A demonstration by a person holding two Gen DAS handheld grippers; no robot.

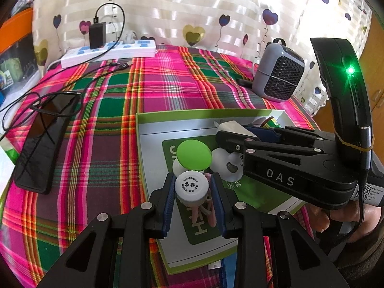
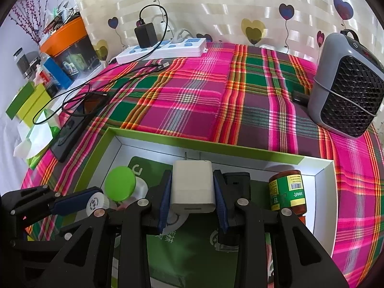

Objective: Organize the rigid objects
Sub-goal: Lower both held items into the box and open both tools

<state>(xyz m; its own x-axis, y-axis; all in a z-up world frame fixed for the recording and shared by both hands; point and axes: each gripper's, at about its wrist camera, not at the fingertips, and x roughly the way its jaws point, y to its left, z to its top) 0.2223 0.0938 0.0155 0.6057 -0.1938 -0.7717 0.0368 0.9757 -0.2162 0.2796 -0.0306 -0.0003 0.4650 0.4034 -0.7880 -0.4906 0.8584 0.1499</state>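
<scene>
Holding bottles [image 1: 191,187], charger [image 2: 192,187]: box [image 2: 321,175]

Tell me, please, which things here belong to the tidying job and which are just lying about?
Part of the job:
- green-rimmed box
- white-capped bottle, in left gripper
- white charger, in right gripper
- green-lidded jar
- brown bottle

Lying about:
- power strip
- phone
- grey heater
- cables

Tablecloth [image 2: 192,96] showing pink/green plaid w/ orange + white lines. Box [image 2: 168,141], near centre, showing lime-green rim, white inner walls. Round lid [image 1: 194,154] glowing bright green. Jar [image 2: 286,192], right, wearing green/yellow label. Curtain [image 2: 216,7], far, showing cream stripes w/ purple + yellow hearts. Heater [image 2: 348,84], far right, looking grey, black grille.
</scene>
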